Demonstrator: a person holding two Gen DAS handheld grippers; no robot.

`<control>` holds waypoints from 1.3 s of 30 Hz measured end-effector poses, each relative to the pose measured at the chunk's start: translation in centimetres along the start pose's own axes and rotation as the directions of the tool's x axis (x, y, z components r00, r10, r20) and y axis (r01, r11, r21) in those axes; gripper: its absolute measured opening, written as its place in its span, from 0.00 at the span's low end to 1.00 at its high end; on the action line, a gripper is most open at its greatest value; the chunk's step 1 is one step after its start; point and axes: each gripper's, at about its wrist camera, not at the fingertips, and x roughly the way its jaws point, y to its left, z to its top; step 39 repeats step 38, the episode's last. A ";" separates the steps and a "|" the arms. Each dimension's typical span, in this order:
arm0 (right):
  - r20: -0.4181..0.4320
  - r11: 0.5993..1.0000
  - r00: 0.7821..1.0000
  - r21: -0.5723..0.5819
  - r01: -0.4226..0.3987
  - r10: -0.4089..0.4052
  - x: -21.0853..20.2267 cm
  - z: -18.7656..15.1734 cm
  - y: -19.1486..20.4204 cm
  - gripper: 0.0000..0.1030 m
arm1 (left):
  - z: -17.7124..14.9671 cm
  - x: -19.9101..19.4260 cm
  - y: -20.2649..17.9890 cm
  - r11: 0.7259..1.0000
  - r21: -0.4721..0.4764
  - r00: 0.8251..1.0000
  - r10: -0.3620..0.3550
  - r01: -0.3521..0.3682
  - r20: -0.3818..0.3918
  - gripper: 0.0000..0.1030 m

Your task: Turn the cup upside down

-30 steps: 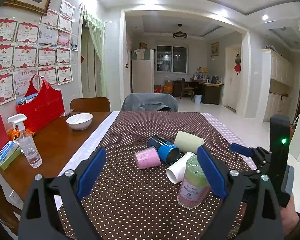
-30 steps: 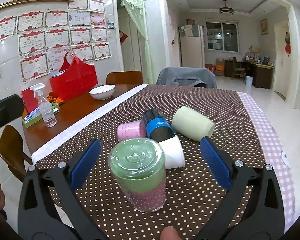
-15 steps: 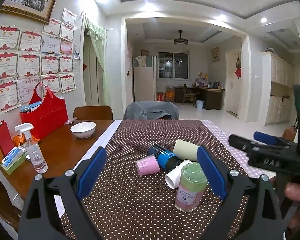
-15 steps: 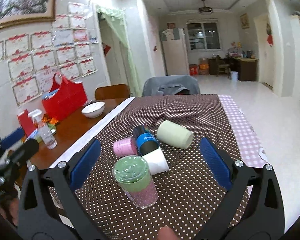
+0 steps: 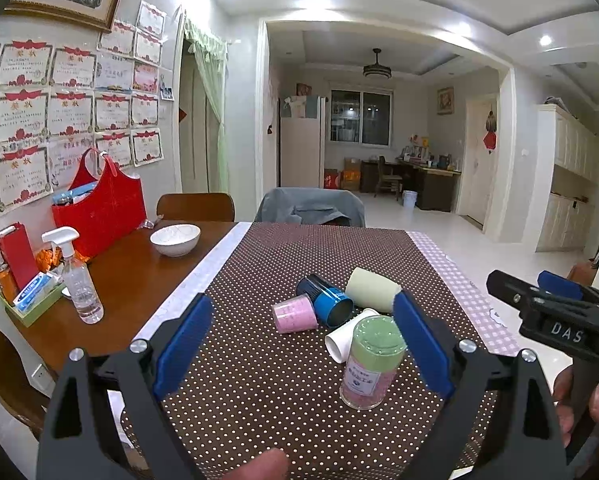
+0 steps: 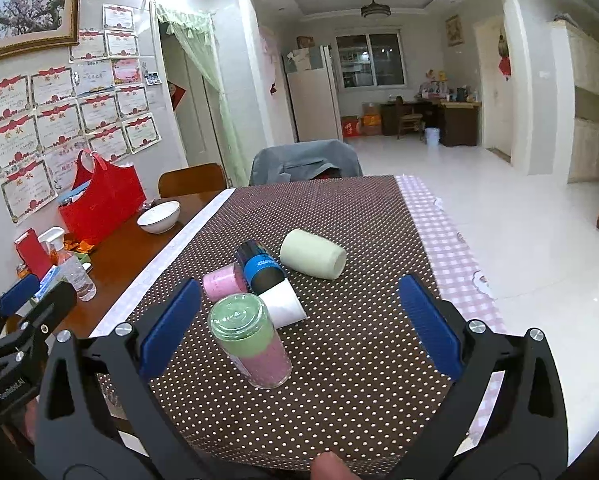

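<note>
Both grippers have drawn back from the upended green-and-pink cup (image 6: 251, 350) | right gripper (image 6: 299, 320) open, empty, nearer; cup upright at 11 o'clock | left gripper (image 5: 299, 344) open, empty; cup at 1 o'clock

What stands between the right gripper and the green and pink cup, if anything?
Nothing visible does. The right gripper is open, and the green and pink cup stands apart from the four lying cups behind it.
</note>
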 end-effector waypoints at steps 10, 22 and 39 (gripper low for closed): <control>0.021 1.000 1.000 -0.023 -0.017 0.018 -0.7 -0.2 1.6 0.94 | 0.6 -1.6 -0.2 0.999 0.010 0.998 0.040 -0.040 0.042 0.88; 0.026 1.000 1.000 -0.023 -0.016 0.016 -0.8 -0.4 1.9 0.94 | 0.9 -1.9 -0.1 0.999 0.002 0.998 0.053 -0.053 0.042 0.88; 0.018 1.000 1.000 -0.021 -0.020 0.021 -0.6 -0.4 1.9 0.94 | 0.8 -2.0 -0.3 0.996 0.009 0.994 0.086 -0.087 0.070 0.94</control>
